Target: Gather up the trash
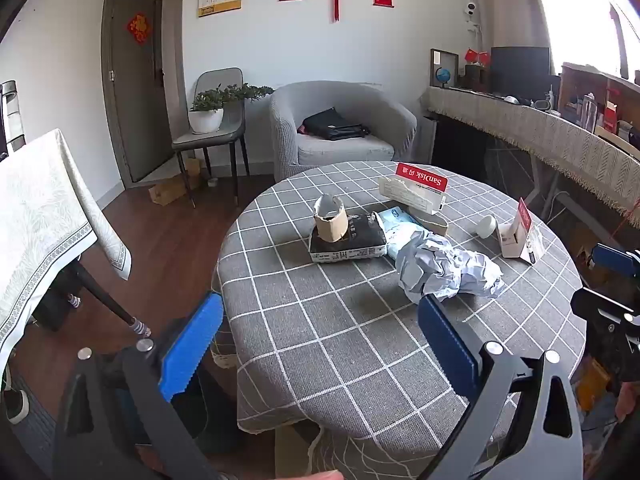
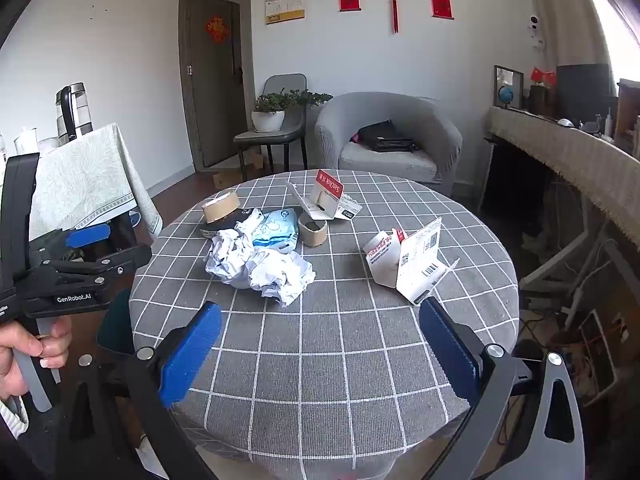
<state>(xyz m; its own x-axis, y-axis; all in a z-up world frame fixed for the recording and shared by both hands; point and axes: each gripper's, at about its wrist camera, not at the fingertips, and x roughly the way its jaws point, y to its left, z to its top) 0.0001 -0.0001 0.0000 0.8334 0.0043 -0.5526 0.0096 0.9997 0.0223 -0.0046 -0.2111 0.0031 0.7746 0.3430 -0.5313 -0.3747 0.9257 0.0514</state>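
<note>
Trash lies on a round table with a grey checked cloth (image 1: 340, 344) (image 2: 340, 360). There is crumpled white paper (image 1: 444, 268) (image 2: 260, 268), a light blue packet (image 1: 396, 228) (image 2: 276, 234), a dark flat packet (image 1: 348, 242) with a cardboard tape core (image 1: 330, 222) (image 2: 221, 206) on it, a second core (image 2: 313, 230), a red SanDisk card pack (image 1: 416, 190) (image 2: 322, 200) and a small white box with a card (image 1: 518, 236) (image 2: 404, 260). My left gripper (image 1: 316, 344) is open and empty over the near left table edge. My right gripper (image 2: 320, 352) is open and empty above the near cloth.
A grey armchair (image 1: 340, 128) with a black bag stands behind the table. A chair with a potted plant (image 1: 208, 112) is at the back left. A cloth-covered table (image 1: 44, 216) is on the left, a long cluttered counter (image 1: 540, 132) on the right.
</note>
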